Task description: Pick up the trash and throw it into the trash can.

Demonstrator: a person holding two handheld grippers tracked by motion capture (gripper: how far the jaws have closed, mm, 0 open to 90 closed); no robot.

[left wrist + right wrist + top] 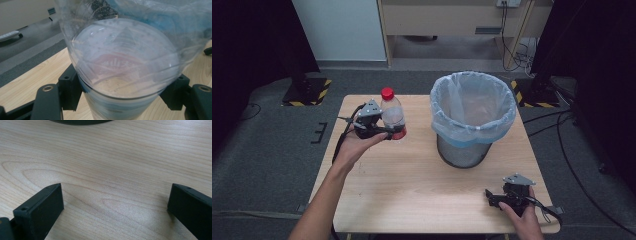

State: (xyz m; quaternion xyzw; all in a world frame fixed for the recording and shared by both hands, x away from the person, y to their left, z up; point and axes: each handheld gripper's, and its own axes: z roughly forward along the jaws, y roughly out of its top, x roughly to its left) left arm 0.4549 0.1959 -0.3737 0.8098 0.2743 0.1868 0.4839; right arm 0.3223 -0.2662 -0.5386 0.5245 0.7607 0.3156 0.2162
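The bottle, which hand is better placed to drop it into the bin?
Left. The left tool is shut on the bottle, beside the bin. The right tool sits open, nothing between its jaws.

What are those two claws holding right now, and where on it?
The left gripper clamps a clear bottle around its lower body, near the red label. The right gripper holds nothing; its jaws stand open over the table.

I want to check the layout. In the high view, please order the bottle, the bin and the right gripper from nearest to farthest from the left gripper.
1. Bottle: held in the left gripper, at the table's left.
2. Bin: to the right of it, at the far right of the table.
3. Right gripper: at the near right edge, jaws open.
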